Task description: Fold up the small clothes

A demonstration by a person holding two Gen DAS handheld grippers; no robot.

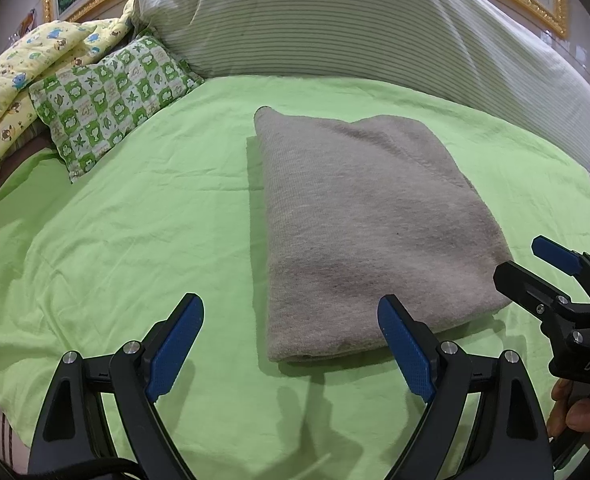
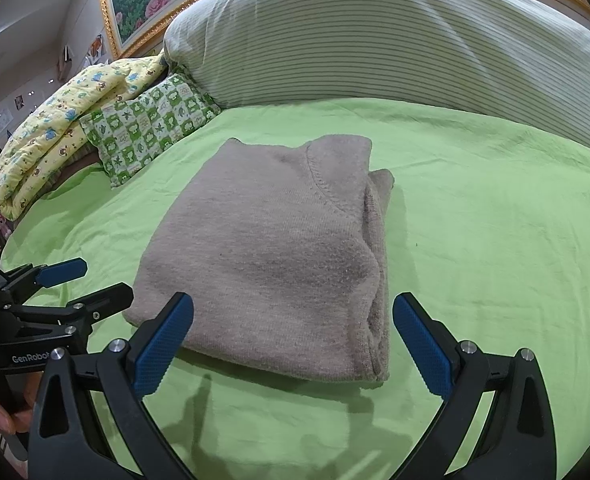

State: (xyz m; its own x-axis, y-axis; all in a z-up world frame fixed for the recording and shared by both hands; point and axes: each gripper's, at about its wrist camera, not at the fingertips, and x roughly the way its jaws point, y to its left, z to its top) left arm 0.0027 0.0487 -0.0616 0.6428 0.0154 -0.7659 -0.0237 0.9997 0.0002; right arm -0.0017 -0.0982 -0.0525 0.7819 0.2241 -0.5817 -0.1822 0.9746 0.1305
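Lying along the far left corner of the bed (image 1: 135, 240) is a yellow quilt (image 1: 23, 76) printed with small animals, bunched up in a heap. Just beside it, on its right, a green-and-white checked pillow (image 1: 111, 100) rests against the near edge of a big striped pillow (image 1: 355, 28), which spans the far edge of the bed from left of middle to the right side. Behind these stands a picture in a gilt frame (image 2: 135, 12), showing flowers.

On the lime-green sheet, the left hand-held gripper (image 1: 291, 344) hovers near the bed's near edge with its blue-padded fingers (image 1: 175, 348) spread wide and holding nothing. Its right finger overlaps the near edge of the grey garment in the left wrist view, though whether it touches the cloth cannot be told.

A grey knitted garment (image 2: 267, 256) lies folded into a neat rectangle about the middle of the bed, flat on the sheet, with a curved stitched seam on its top layer and stacked layer edges along its right side.

To the right, the right hand-held gripper (image 2: 293, 344) is likewise released, jaws wide apart and empty, poised low over the near end of the garment. A hand (image 1: 575, 408) grips its handle at the right edge of the left wrist view.
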